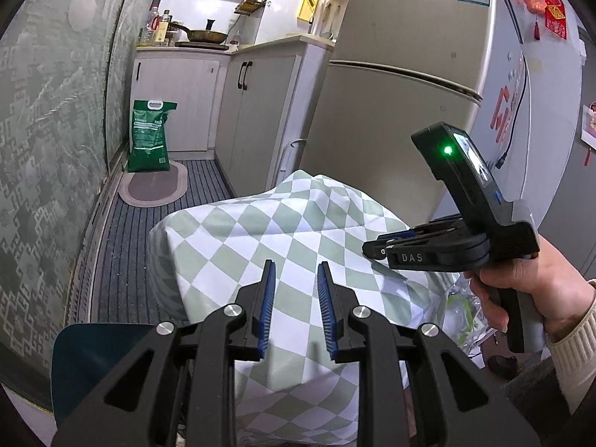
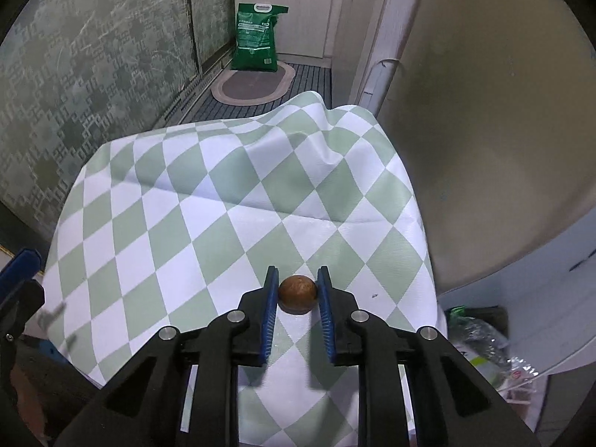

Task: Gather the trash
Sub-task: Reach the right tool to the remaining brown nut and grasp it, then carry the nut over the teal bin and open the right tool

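Observation:
A small round brown nut-like piece of trash sits between the blue pads of my right gripper, which is shut on it just above the green and white checked tablecloth. In the left wrist view, my right gripper hovers over the cloth's right side, held by a hand. My left gripper is open and empty above the near part of the cloth.
A beige fridge stands right behind the table. A bin with a clear plastic bag sits low at the right. A green sack and an oval mat lie on the kitchen floor beyond. A patterned wall runs along the left.

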